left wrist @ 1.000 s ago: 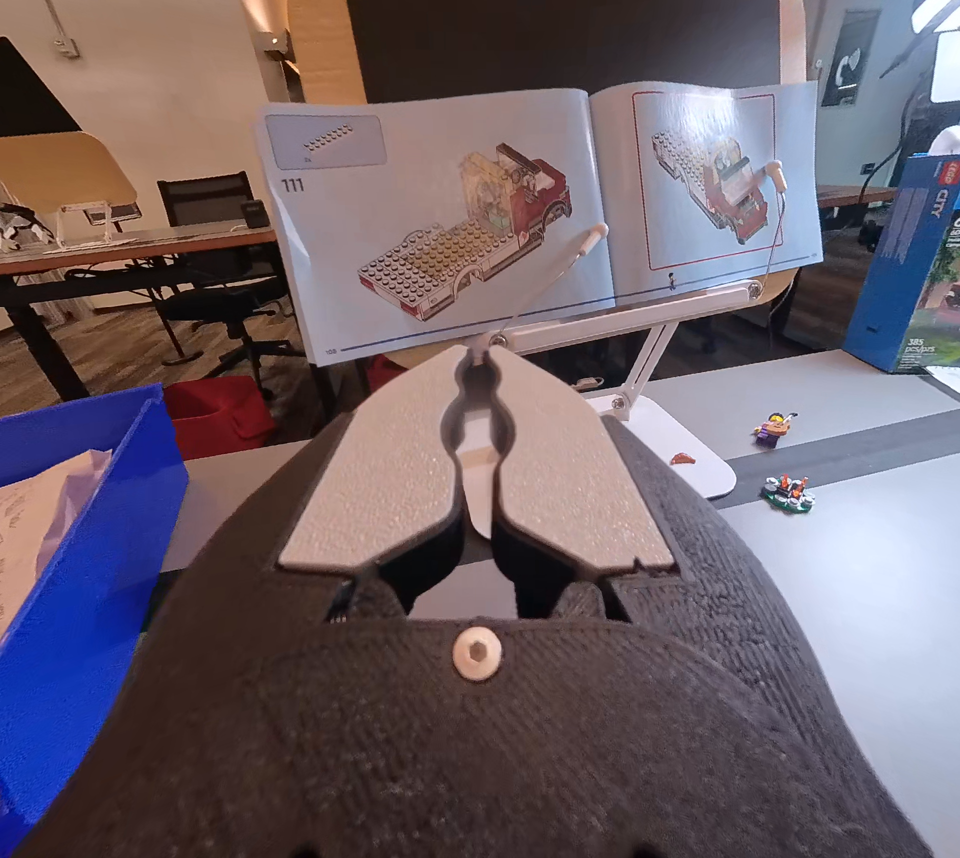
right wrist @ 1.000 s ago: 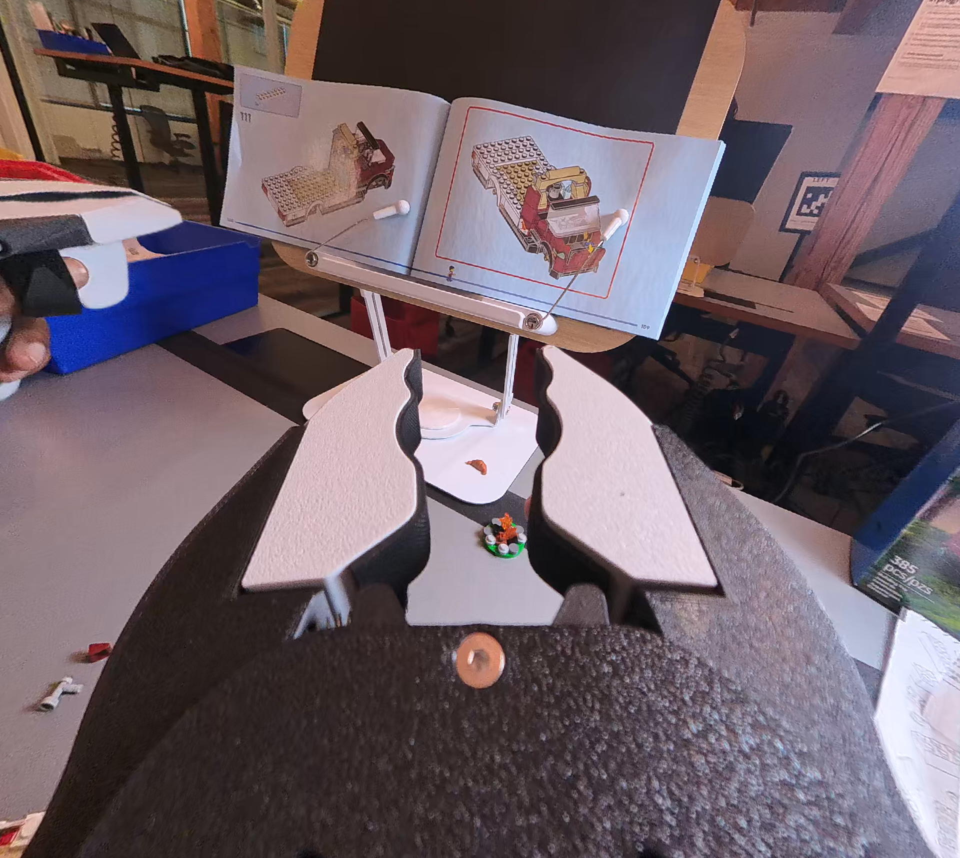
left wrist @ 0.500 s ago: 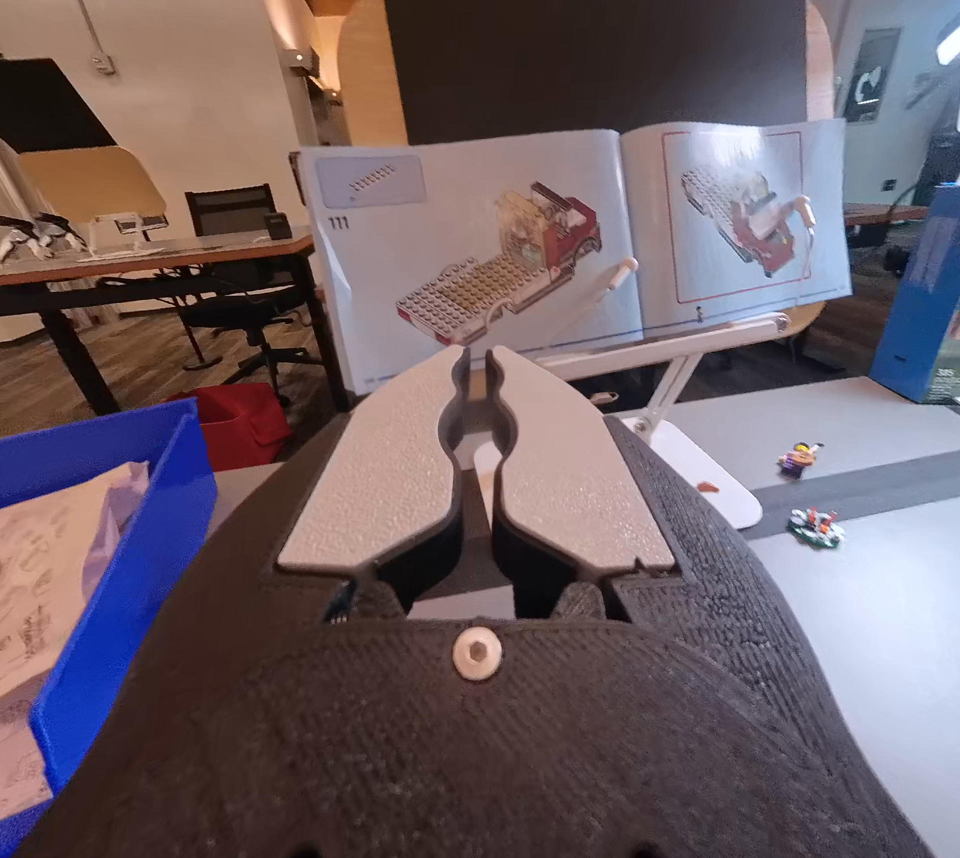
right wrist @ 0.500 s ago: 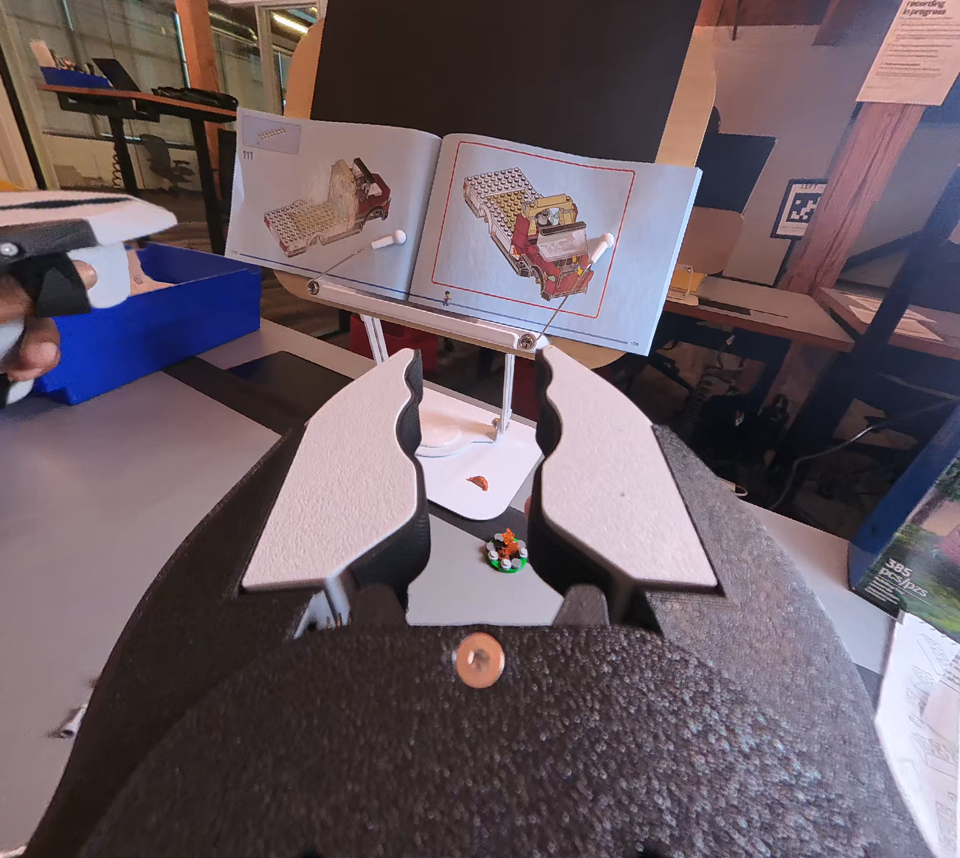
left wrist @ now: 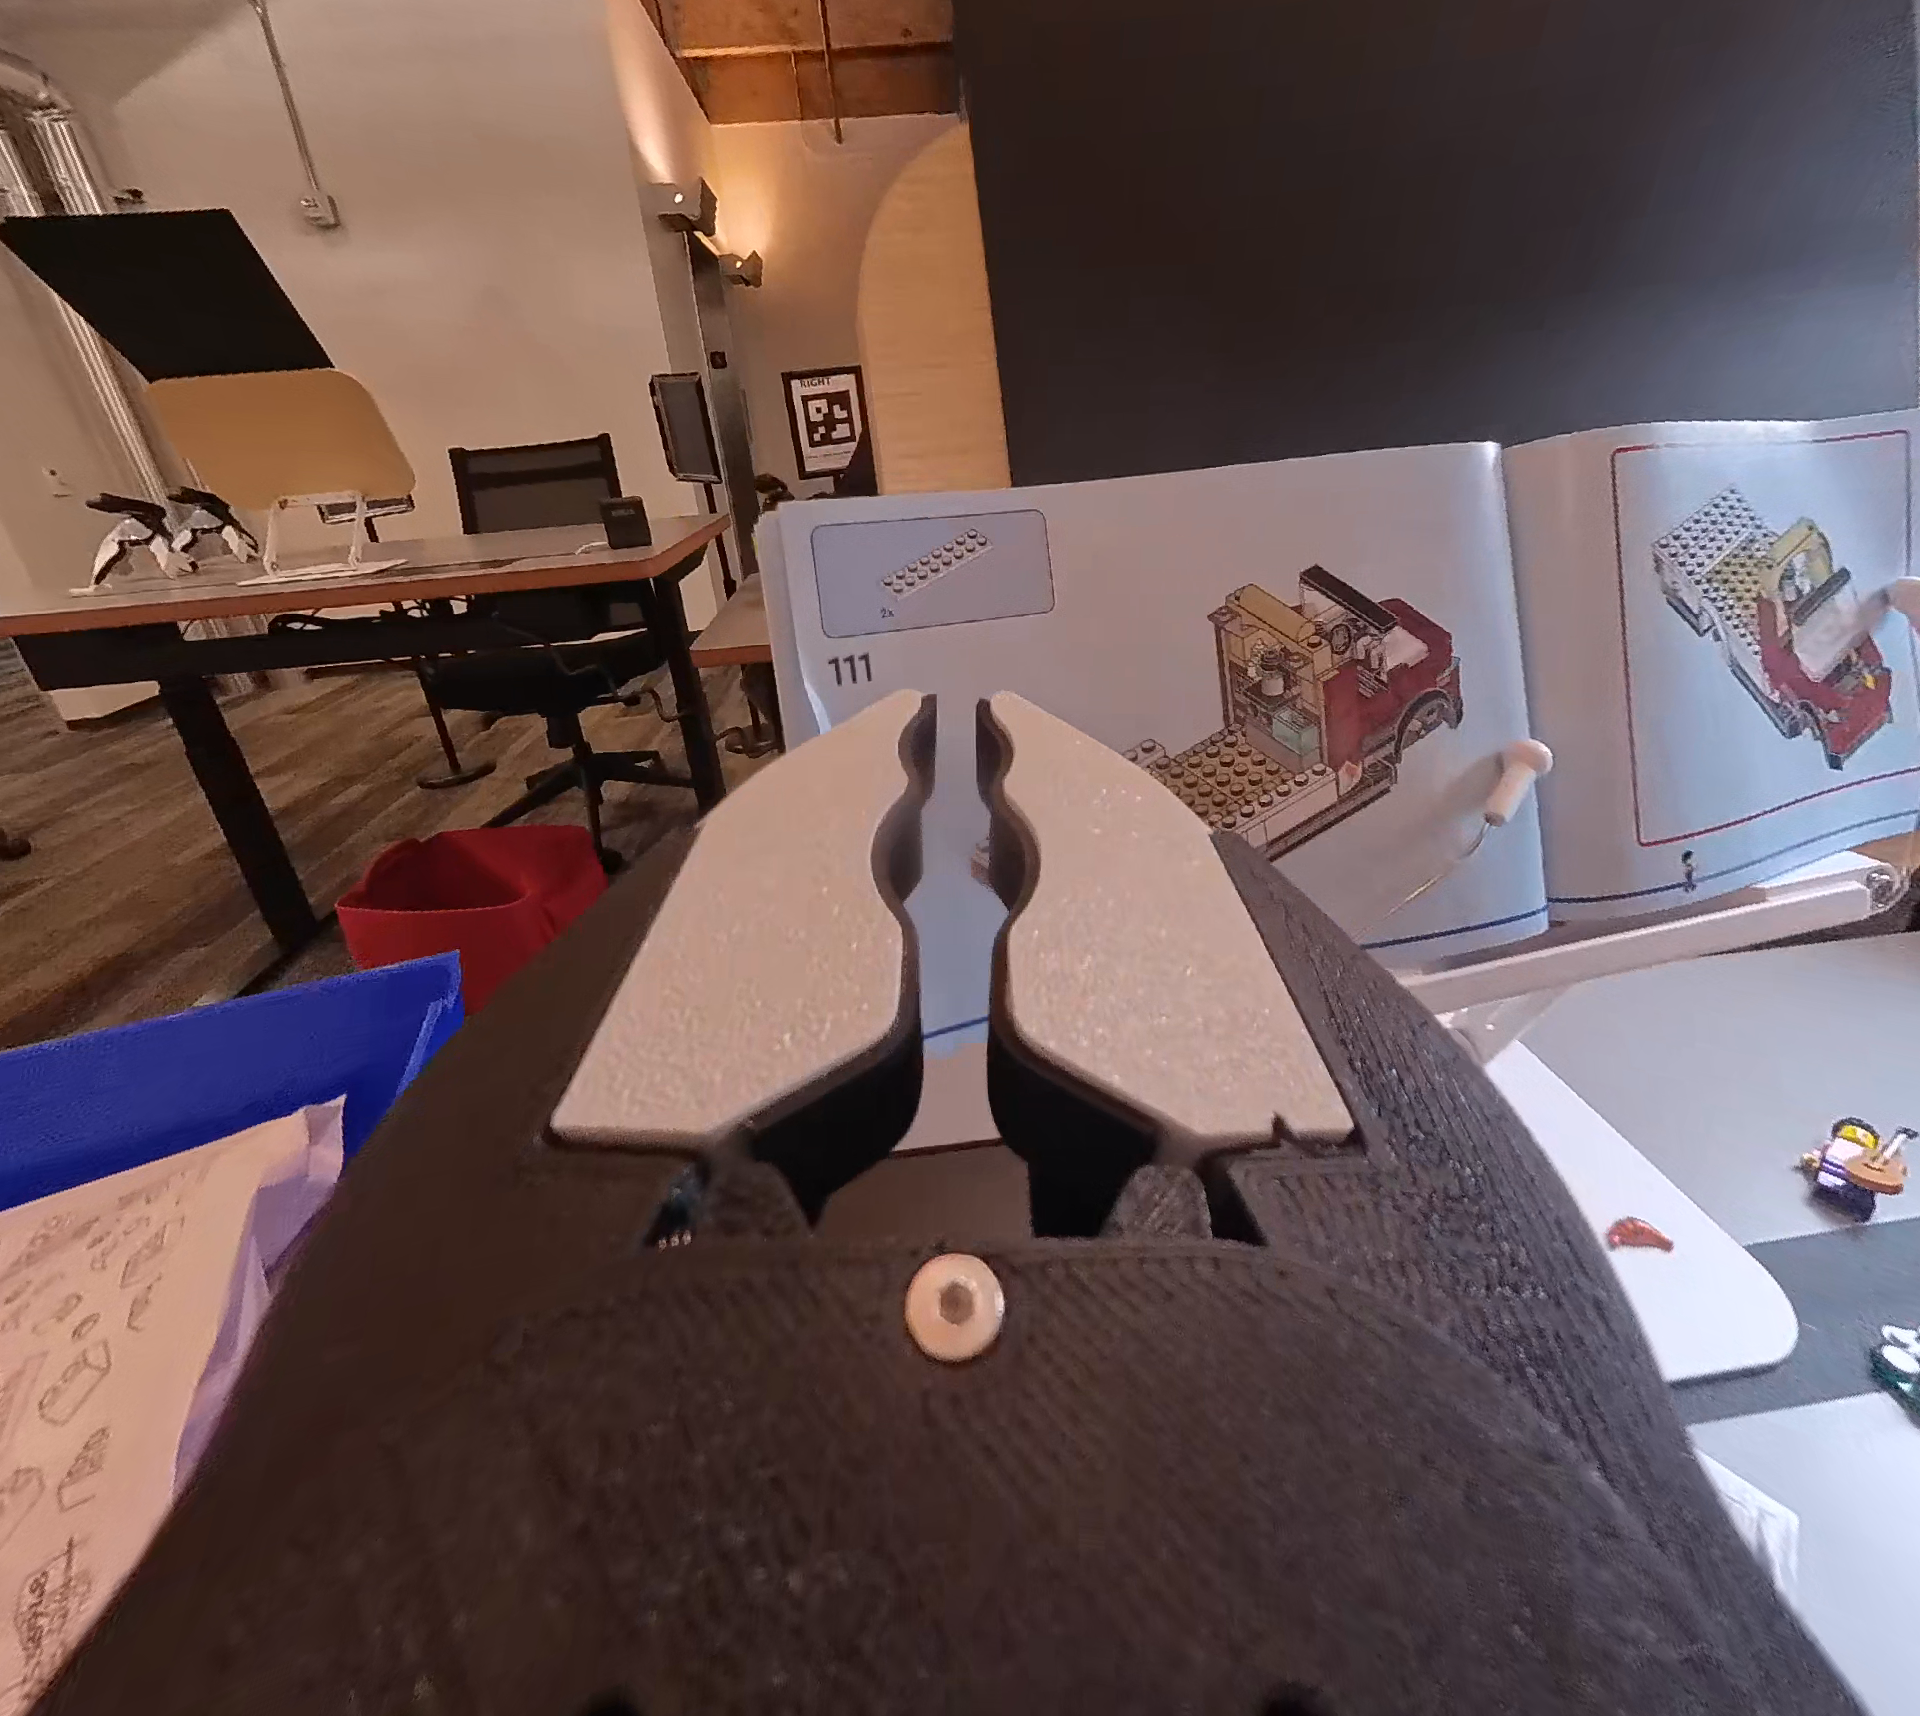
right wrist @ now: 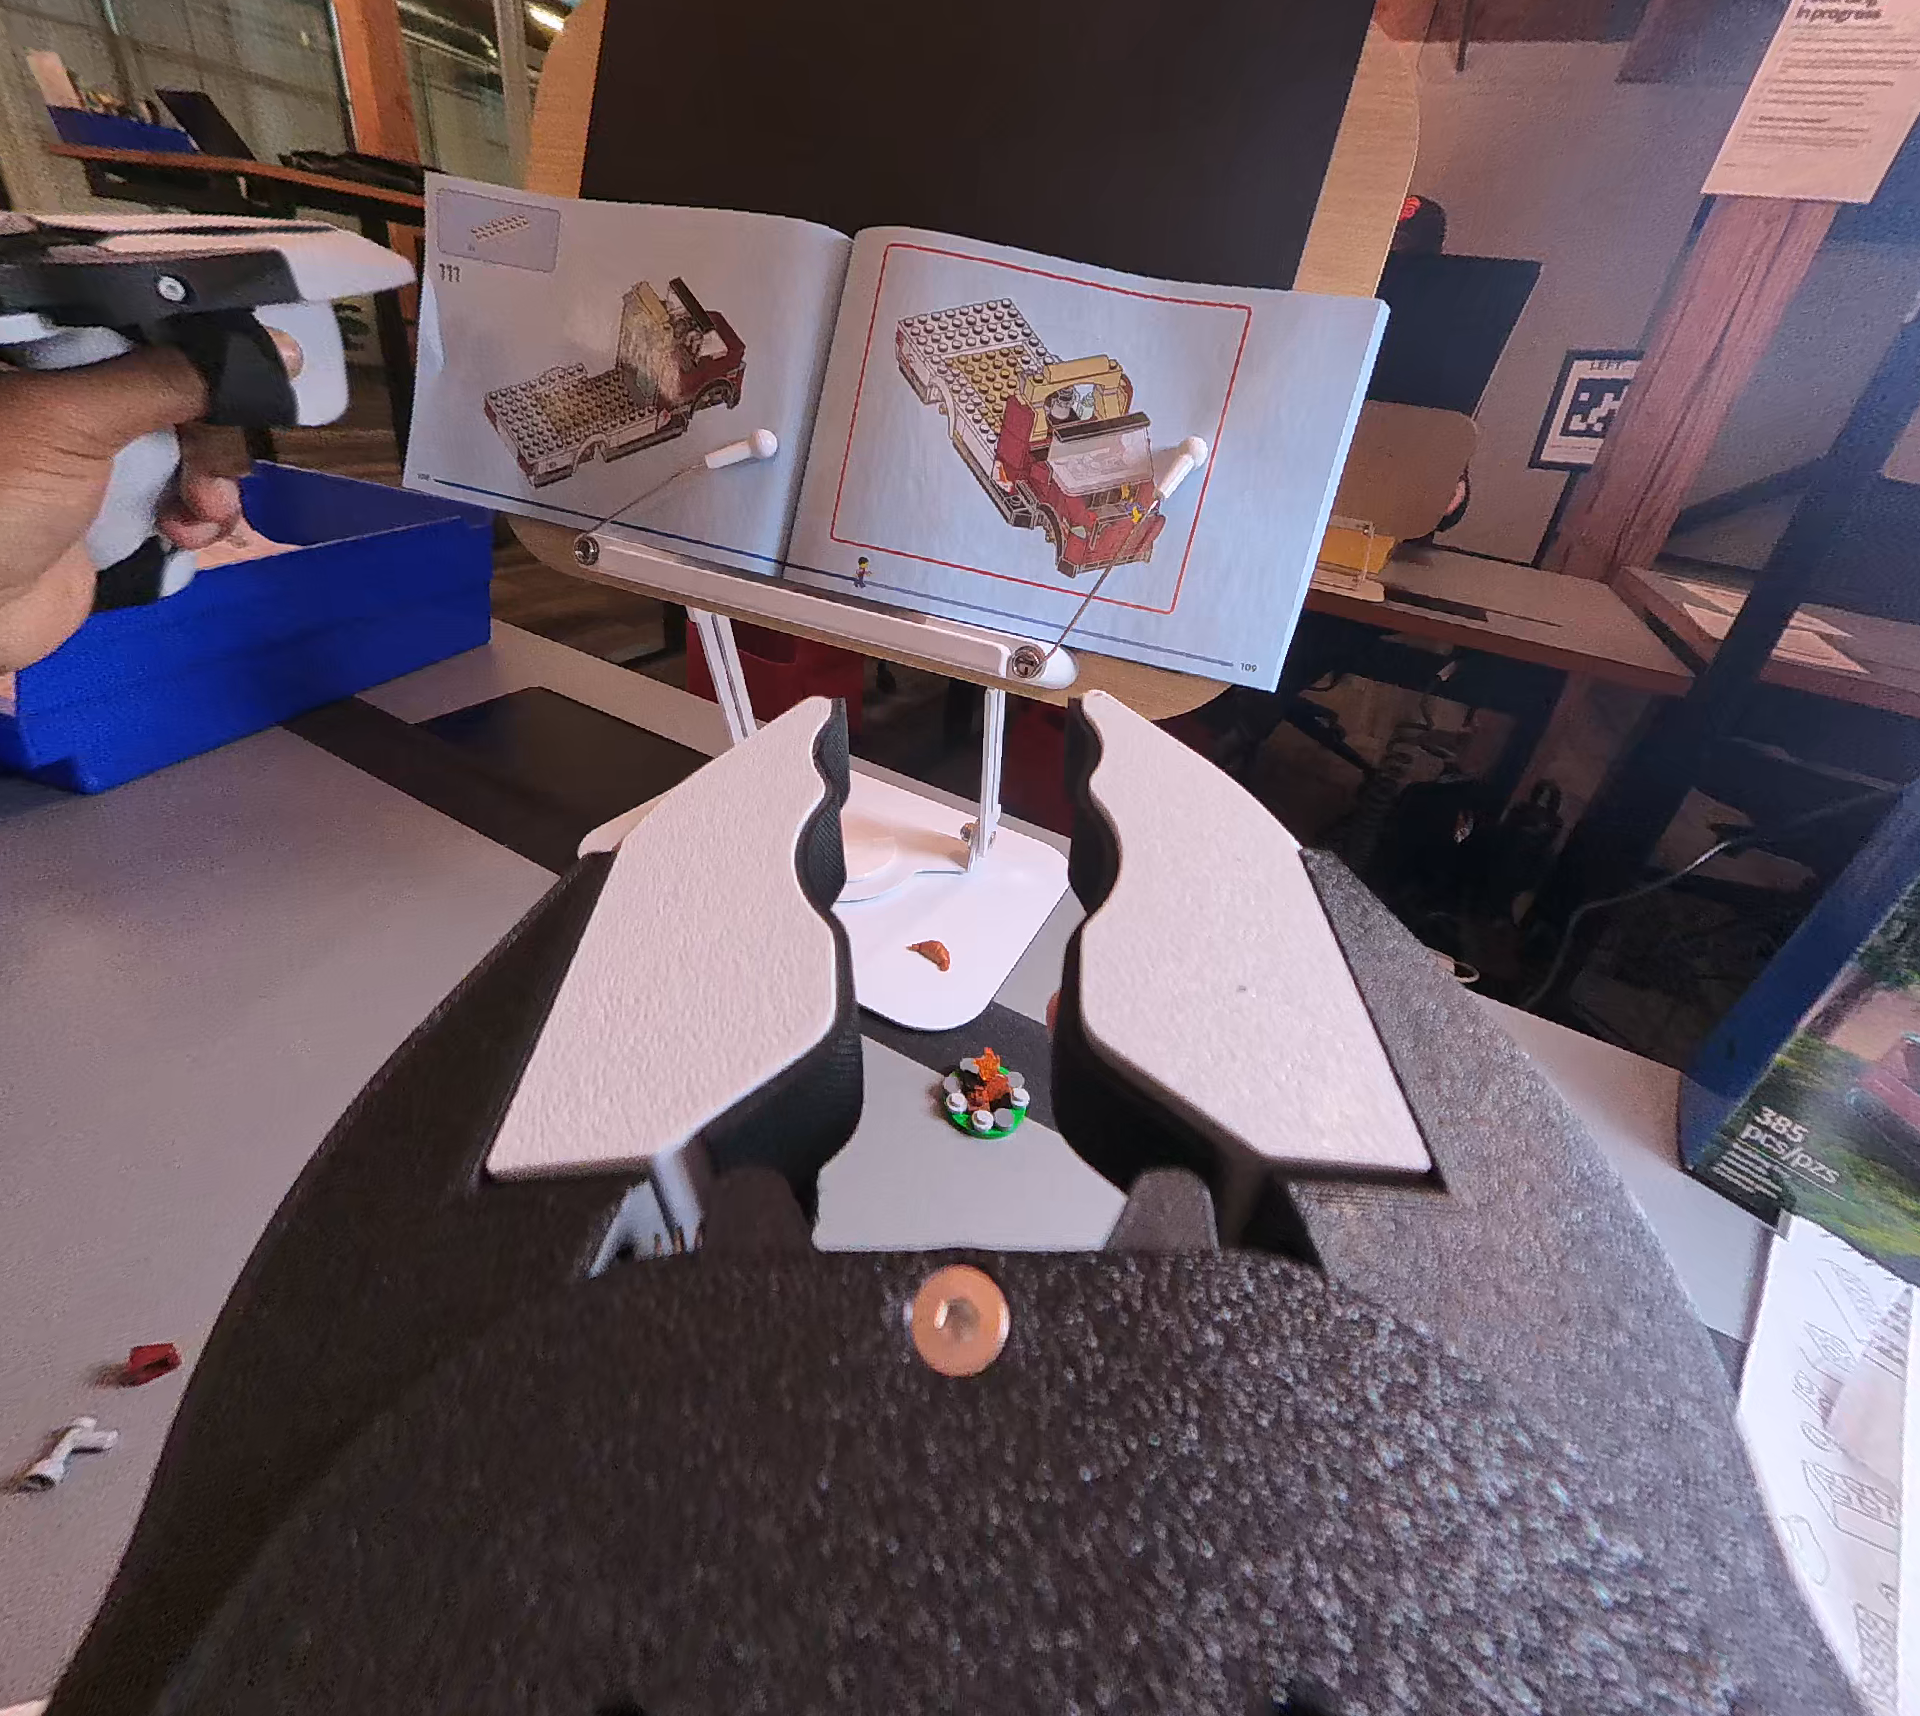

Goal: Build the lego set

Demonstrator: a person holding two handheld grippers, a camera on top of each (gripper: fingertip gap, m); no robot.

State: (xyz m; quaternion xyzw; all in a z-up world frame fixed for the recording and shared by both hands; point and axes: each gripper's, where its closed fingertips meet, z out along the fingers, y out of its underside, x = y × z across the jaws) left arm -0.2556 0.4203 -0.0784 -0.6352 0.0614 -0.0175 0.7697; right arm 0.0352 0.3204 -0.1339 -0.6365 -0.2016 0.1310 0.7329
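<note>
Now both tools hang empty before one open instruction booklet (right wrist: 894, 430) on its white stand (right wrist: 940, 913).
Left tool (left wrist: 957, 710): fingers a narrow slit apart, not touching. Right tool (right wrist: 956, 716): fingers wide apart, over the grey surface (right wrist: 208, 939). Lego pieces: one campfire build (right wrist: 985, 1095), one orange bit (right wrist: 932, 951) on the stand's base, one minifigure (left wrist: 1855, 1173), two small parts (right wrist: 104, 1406) at left. One blue bin (right wrist: 249, 617), one set box (right wrist: 1808, 1084).

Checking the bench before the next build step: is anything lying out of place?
A small orange piece lies on the book stand's white base, away from the other parts. A red piece and a grey piece lie loose on the table.
</note>
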